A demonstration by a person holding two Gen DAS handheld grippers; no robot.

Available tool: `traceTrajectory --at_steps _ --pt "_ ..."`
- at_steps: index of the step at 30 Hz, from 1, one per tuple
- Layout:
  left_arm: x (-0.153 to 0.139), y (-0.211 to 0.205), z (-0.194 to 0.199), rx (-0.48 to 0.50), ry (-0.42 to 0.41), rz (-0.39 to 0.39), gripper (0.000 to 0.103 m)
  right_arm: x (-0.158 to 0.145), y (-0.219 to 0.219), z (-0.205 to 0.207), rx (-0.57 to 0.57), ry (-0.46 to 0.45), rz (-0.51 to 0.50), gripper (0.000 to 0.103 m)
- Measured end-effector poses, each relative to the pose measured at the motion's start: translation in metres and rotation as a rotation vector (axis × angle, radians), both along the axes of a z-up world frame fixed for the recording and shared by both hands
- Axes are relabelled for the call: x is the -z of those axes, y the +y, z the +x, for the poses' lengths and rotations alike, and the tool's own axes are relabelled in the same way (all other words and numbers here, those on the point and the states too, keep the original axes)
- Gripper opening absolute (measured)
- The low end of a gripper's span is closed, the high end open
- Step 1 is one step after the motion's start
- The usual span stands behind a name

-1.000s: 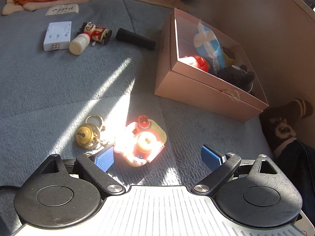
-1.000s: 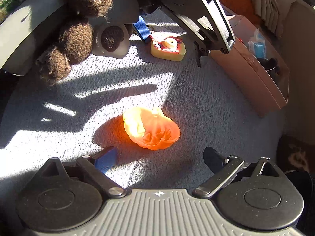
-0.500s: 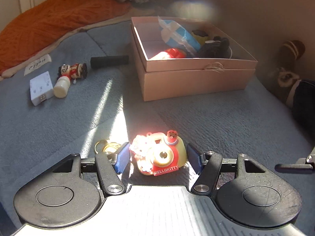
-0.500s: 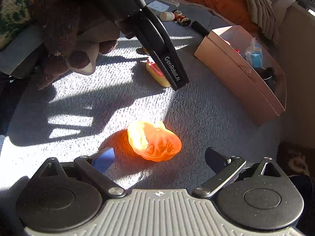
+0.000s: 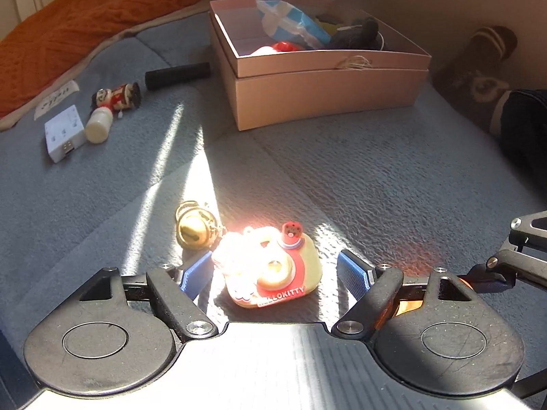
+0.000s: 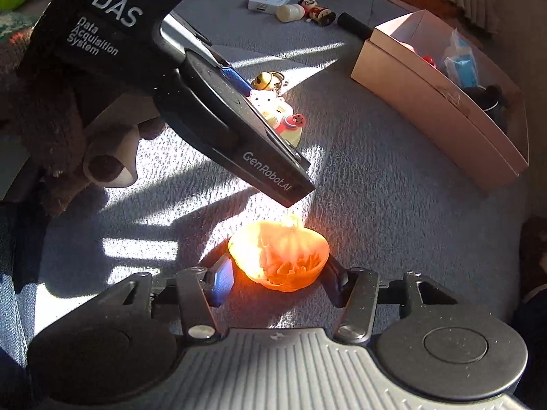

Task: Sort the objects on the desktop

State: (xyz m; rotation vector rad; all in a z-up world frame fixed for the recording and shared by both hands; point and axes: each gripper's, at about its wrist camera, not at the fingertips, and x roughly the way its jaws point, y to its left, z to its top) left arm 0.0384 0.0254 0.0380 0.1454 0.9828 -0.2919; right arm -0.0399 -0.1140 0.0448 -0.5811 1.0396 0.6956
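Observation:
A yellow and red Hello Kitty toy camera lies on the grey-blue blanket between the fingers of my left gripper, whose jaws are open around it with a gap on the right side. It also shows in the right wrist view. A translucent orange pumpkin toy sits between the fingers of my right gripper; the jaws stand close on both sides of it. A pink cardboard box with several items inside stands at the back.
A gold bell keyring lies just left of the camera. A white adapter, a small bottle, a figurine and a black cylinder lie at the far left. An orange knitted blanket borders the back.
My left gripper dropped down around the toy camera, and its jaws opened slightly wider in the last half second. My right gripper moved forward, and its jaws narrowed around the orange pumpkin.

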Motion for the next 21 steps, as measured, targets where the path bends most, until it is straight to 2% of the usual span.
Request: traceTrajectory --at_steps 2,6,8,11,14,17,19,21 --pt "-0.003 0.0 -0.001 -0.004 -0.009 0.013 0.068 -0.001 -0.002 0.0 0.004 0.019 -0.005 0.053" --pt "-0.012 0.002 -0.01 0.026 -0.001 -0.001 0.068 -0.016 -0.013 0.003 0.021 0.079 0.021 0.053" --pt "-0.023 0.002 -0.021 0.058 -0.017 -0.001 0.068 -0.033 -0.022 0.005 0.029 0.071 0.049 0.053" --pt "-0.06 0.007 -0.031 0.061 -0.076 -0.056 0.068 -0.078 -0.04 0.013 0.055 -0.021 0.125 0.053" --pt "-0.114 0.007 -0.028 0.049 -0.222 -0.118 0.068 -0.146 -0.064 0.036 0.124 -0.188 0.246 0.053" --pt "-0.162 -0.002 -0.017 0.061 -0.38 -0.155 0.068 -0.202 -0.086 0.061 0.208 -0.283 0.376 0.053" --pt "-0.178 -0.014 -0.005 0.081 -0.445 -0.137 0.068 -0.224 -0.095 0.078 0.241 -0.311 0.435 0.053" --pt "-0.181 -0.025 0.012 0.08 -0.468 -0.118 0.068 -0.235 -0.098 0.097 0.257 -0.341 0.456 0.053"
